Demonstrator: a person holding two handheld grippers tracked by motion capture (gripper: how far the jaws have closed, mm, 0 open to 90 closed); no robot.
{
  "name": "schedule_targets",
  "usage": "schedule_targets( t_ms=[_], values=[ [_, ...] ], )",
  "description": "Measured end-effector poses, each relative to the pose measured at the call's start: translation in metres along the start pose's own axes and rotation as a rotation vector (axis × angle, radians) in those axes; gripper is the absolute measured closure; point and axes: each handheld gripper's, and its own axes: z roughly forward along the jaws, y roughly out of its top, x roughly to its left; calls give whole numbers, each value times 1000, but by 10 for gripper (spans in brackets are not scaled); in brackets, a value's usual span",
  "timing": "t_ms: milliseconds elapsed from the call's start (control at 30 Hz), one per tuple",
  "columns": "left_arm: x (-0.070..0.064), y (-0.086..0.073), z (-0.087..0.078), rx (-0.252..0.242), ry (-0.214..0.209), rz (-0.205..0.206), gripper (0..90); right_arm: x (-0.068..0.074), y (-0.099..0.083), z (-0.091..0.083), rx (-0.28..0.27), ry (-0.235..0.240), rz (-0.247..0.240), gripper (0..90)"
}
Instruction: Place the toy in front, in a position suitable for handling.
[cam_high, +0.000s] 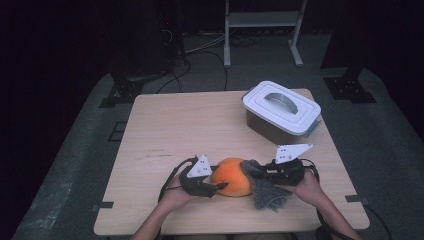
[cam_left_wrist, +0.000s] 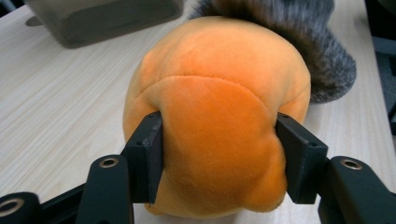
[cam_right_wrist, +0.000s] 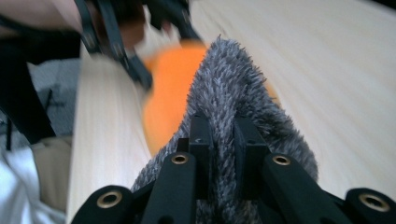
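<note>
Dark room; grey carpet floor (cam_high: 75, 170); cables (cam_high: 200, 50) trailing; pale metal shelf frame (cam_high: 262, 30) behind light wooden table (cam_high: 170, 125).

The round orange plush ball (cam_high: 231, 176) sits on the near middle of the table, squeezed in at both sides, with a shaggy grey furry cloth (cam_high: 266, 191) draped against its right side.

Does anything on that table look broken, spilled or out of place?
Nothing looks damaged or spilled. The orange plush is dented where the left tongs squeeze it, and the right tongs pinch a fold of grey furry cloth lying against it. The lidded box sits square and closed on the table.
</note>
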Motion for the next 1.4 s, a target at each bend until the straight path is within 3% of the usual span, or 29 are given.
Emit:
schedule_targets(
  t_ms=[67,133,200,300,367,433,500,633,733,933,1100,1233,1400],
  values=[
    [0,-1,-1,3,-5,-4,393,3,10,2,-18,6,-23,792],
    [2,-3,-2,8,-16,-9,369,4,13,9,-2,12,-38,792],
    [3,-3,-3,10,-39,-24,321,2,8,17,23,20,-30,792],
    [7,-3,-4,-7,-75,-76,219,0,-3,17,9,32,5,793],
    [8,-3,-3,-16,-87,-100,223,-1,-5,14,20,19,4,792],
    [6,-2,-3,-18,-71,-81,317,0,-1,9,37,-3,-13,792],
    [3,1,-3,-28,-48,-62,379,6,9,5,37,4,-41,795],
    [-2,7,-1,-35,-31,-31,409,23,34,13,42,37,-132,795],
    [-2,5,-3,-22,-18,-19,424,29,41,27,96,31,-181,795],
    [4,1,-3,-35,-27,-60,412,19,27,20,136,15,-150,796],
    [1,6,-1,-48,-26,-44,411,20,28,10,143,-4,-151,795],
    [-2,7,-1,-39,-29,-15,410,25,41,19,119,20,-175,795],
    [3,-1,-2,-27,-38,-32,412,21,40,27,136,42,-168,795]
  ],
)
